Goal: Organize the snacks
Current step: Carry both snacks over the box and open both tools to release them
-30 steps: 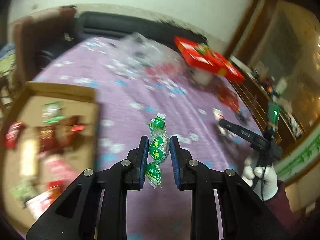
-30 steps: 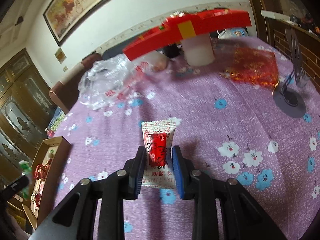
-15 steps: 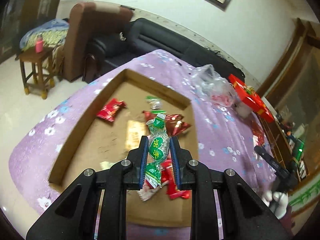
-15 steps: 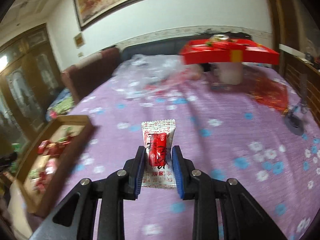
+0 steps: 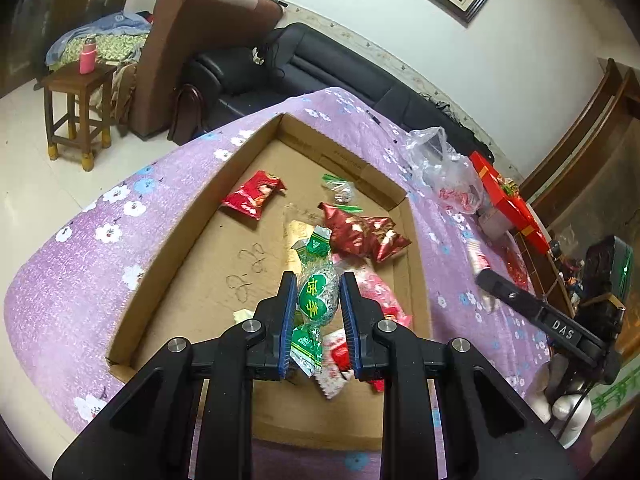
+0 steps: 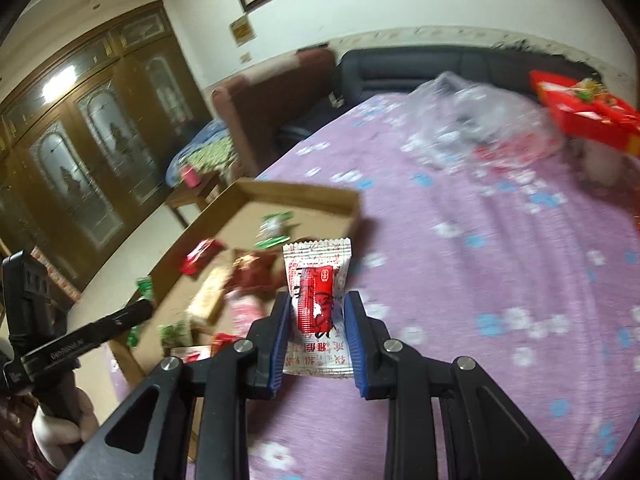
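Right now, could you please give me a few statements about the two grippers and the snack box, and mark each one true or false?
1. The left gripper holds a green-wrapped candy. True.
2. The right gripper is empty. False: it is shut on a white and red packet.
3. The cardboard box already has snacks in it. True.
4. The green candy hangs over the bare tablecloth. False: it is over the box.
5. The clear plastic bag lies inside the box. False: it sits on the purple tablecloth beyond the box.
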`<action>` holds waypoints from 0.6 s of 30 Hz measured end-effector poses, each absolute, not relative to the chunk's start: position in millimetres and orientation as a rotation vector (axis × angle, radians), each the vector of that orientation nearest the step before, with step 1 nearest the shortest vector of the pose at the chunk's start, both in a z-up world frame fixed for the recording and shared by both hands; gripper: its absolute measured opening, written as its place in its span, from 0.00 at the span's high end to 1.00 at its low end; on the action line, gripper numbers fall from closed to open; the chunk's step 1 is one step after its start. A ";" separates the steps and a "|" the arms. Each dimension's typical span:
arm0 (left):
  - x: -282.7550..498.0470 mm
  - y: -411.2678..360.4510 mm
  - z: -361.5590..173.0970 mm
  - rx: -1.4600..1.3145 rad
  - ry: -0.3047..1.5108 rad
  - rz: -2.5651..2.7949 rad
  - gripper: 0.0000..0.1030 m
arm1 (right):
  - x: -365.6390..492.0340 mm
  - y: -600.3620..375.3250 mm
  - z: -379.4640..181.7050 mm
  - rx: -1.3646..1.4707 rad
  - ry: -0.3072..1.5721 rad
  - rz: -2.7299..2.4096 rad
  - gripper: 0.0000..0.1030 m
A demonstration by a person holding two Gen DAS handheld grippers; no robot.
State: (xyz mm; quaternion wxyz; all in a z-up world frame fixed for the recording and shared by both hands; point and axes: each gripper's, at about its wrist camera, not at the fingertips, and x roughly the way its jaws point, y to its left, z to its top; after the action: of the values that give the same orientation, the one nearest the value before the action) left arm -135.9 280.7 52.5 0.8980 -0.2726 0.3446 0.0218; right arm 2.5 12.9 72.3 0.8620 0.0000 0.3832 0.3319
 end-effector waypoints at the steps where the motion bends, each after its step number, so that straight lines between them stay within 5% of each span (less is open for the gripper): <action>1: -135.3 283.0 50.7 -0.565 0.716 0.050 0.79 | 1.5 25.0 69.0 -0.017 0.813 0.708 0.71; 18: -125.1 292.2 39.6 -0.525 0.733 0.055 0.79 | 15.5 140.3 39.9 -0.164 0.939 0.777 0.71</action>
State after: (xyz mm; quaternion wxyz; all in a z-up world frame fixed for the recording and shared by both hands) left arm -125.1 292.2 39.6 0.8996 -0.2538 0.3543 0.0266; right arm 15.5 140.3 39.9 0.8168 -0.0770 0.4405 0.3646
